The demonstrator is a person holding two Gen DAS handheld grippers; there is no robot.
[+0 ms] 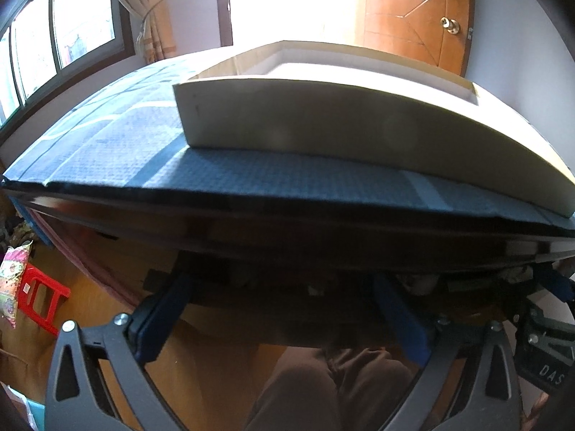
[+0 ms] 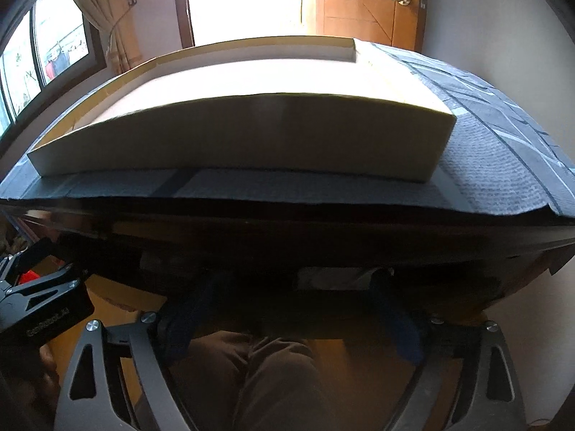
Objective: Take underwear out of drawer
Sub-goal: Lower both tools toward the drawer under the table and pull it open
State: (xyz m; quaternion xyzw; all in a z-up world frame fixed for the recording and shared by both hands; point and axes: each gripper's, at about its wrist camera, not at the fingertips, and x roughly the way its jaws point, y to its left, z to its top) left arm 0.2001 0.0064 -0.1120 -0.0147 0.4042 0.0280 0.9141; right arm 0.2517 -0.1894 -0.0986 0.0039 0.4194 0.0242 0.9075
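A dark wooden bench (image 2: pixel 287 230) covered with a blue-grey checked woven mat (image 1: pixel 151 143) fills both views, and on the mat sits a wide, shallow, cream-coloured cardboard tray (image 2: pixel 251 136), its inside hidden by its near wall. Beneath the bench's front edge lies a dim recess that reads as the open drawer (image 2: pixel 273 287), where a pale, crumpled piece of fabric (image 2: pixel 334 276) shows; this is probably the underwear, though shadow hides its cut and pattern. The person's brown-trousered legs (image 2: pixel 273 377) are below. The right gripper (image 2: pixel 287 309) points down toward that cloth with its blue-padded jaws spread wide and nothing between them; the left gripper (image 1: pixel 284 305) is likewise released and empty, aimed into the darker part of the recess. The cloth should be light, limp and unbreakable, so pinching a raised fold near its middle looks safest, since an edge grab may let it slip or trail against the drawer front.
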